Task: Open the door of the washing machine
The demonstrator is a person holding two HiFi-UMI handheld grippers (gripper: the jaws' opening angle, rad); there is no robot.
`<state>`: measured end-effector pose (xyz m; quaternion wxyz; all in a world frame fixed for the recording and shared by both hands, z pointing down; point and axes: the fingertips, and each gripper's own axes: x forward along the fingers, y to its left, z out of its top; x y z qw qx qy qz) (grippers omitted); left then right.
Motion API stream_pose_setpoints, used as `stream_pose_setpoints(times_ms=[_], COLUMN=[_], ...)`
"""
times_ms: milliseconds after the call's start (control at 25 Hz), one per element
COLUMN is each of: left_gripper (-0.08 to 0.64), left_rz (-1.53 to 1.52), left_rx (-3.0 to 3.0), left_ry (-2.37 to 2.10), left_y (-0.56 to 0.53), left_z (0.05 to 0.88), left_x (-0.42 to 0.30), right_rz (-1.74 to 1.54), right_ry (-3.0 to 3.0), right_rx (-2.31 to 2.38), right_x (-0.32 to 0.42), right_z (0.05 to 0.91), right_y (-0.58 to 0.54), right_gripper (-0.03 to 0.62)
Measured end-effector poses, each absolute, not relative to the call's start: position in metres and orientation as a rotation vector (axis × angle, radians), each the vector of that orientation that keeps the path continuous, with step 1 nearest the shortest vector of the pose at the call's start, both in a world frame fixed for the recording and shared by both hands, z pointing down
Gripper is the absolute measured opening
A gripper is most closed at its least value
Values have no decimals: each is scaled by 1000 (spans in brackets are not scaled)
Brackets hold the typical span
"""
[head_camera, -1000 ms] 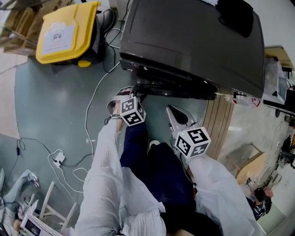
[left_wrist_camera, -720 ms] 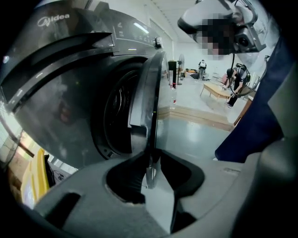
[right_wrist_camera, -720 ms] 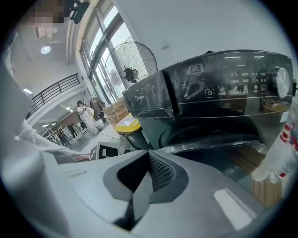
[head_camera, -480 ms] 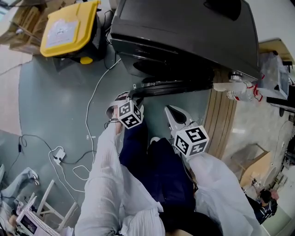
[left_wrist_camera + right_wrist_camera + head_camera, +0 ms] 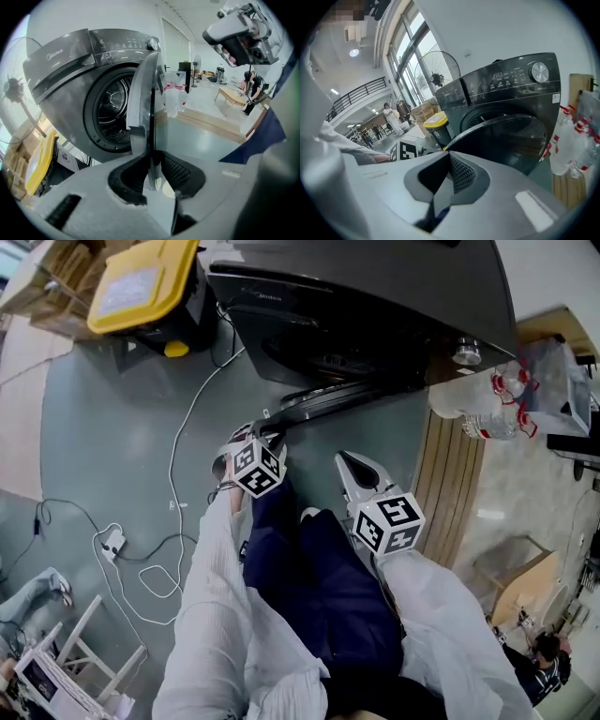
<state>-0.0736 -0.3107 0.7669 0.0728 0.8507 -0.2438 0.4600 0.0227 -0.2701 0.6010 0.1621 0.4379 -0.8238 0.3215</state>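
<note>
One glossy dark-grey washing machine (image 5: 61, 79) shows a ribbed steel drum (image 5: 111, 108). Its single round door (image 5: 143, 93) stands open from the machine's front, its thin rim edge-on between the left gripper's (image 5: 152, 174) textured black pads, which clamp it. Of the two grippers, the right gripper (image 5: 446, 176) sits before the machine, clear of the door, closed on nothing.

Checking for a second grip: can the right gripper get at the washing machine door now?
Probably yes. The door stands part-open just ahead of the right gripper with nothing between; the left gripper clamps only its edge. The right jaws, now together, would need opening.
</note>
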Motion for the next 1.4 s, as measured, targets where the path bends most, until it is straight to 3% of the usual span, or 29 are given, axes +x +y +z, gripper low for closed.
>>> stream_pose_setpoints(times_ms=[920, 1400], left_gripper=[83, 100], left_rz=[1053, 897], left_rx=[2489, 2447], left_ry=[-834, -769], left_y=[-180, -114], left_z=[765, 763], left_x=[-6, 64], right_rz=[999, 1029], right_ry=[-2145, -2052], right_rx=[1647, 1755], right_x=[103, 142], right_z=[622, 623], right_y=[-136, -84], right_gripper=[11, 12])
